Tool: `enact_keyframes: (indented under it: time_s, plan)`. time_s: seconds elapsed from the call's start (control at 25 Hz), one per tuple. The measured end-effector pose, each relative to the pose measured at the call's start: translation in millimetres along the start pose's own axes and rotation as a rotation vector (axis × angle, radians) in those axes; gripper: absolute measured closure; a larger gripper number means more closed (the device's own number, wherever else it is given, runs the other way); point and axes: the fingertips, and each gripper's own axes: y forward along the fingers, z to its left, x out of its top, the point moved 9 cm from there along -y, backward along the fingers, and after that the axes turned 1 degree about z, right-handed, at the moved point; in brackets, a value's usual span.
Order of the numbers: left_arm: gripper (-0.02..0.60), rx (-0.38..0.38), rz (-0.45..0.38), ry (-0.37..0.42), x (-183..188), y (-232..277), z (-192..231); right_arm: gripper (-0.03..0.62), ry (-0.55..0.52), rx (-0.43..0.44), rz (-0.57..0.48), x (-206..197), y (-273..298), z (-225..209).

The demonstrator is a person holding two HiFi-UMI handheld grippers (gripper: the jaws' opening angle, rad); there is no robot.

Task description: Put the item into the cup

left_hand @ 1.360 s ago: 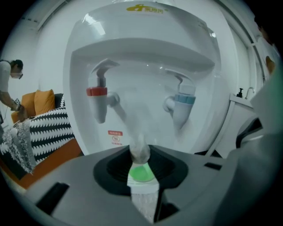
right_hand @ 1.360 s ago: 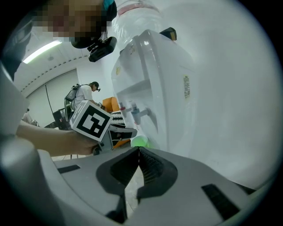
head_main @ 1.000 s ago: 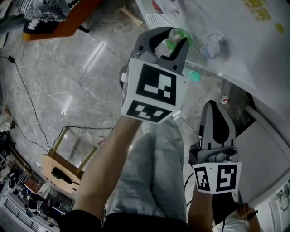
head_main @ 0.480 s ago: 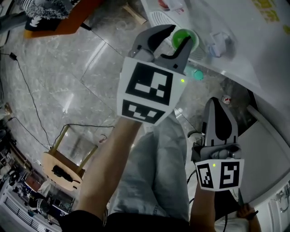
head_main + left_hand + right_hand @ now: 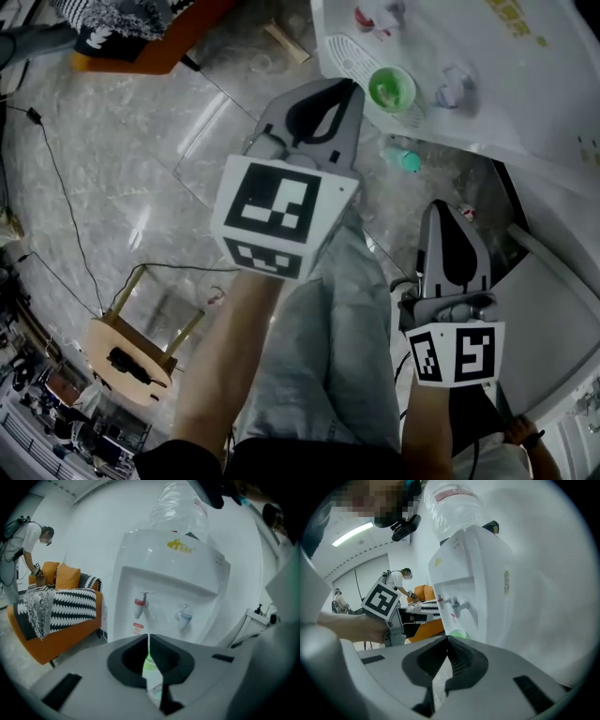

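Round green plastic cup (image 5: 392,89): just ahead of left gripper (image 5: 349,89), jaws just closed on nothing (item prob. already dropped in). Right gripper (image 5: 448,211): pressed together, empty, idle.

Looks like an office lounge or break corner: a white water dispenser (image 5: 168,573) stands against a plain white wall, with a big clear bottle (image 5: 180,508) on top and a red tap (image 5: 140,603) and a blue tap (image 5: 185,616). Beside it sits an orange sofa (image 5: 56,634) draped with a black-and-white throw (image 5: 65,609), a person (image 5: 18,545) leaning over its far end. Underfoot is a polished marble-look floor (image 5: 141,122), with a cable (image 5: 56,197) trailing past a small wooden stool (image 5: 131,352).
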Motion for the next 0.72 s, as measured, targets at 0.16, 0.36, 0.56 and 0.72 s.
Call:
enact_keyframes:
  time_s: [0.16,0.36,0.56,0.72]
  plan:
    - [0.565,0.007,0.005,-0.029,0,-29,-12,0.585,-0.012,0.007,-0.028,13,-12,12]
    - [0.568,-0.017,-0.027,-0.019,15,-68,-29,0.585,-0.021,0.008,-0.112,29,-28,33]
    - [0.568,-0.018,-0.046,0.002,39,-114,-47,0.585,-0.020,-0.013,-0.165,53,-58,49]
    - [0.568,-0.015,-0.065,0.002,56,-148,-65,0.585,-0.012,-0.039,-0.201,75,-88,59]
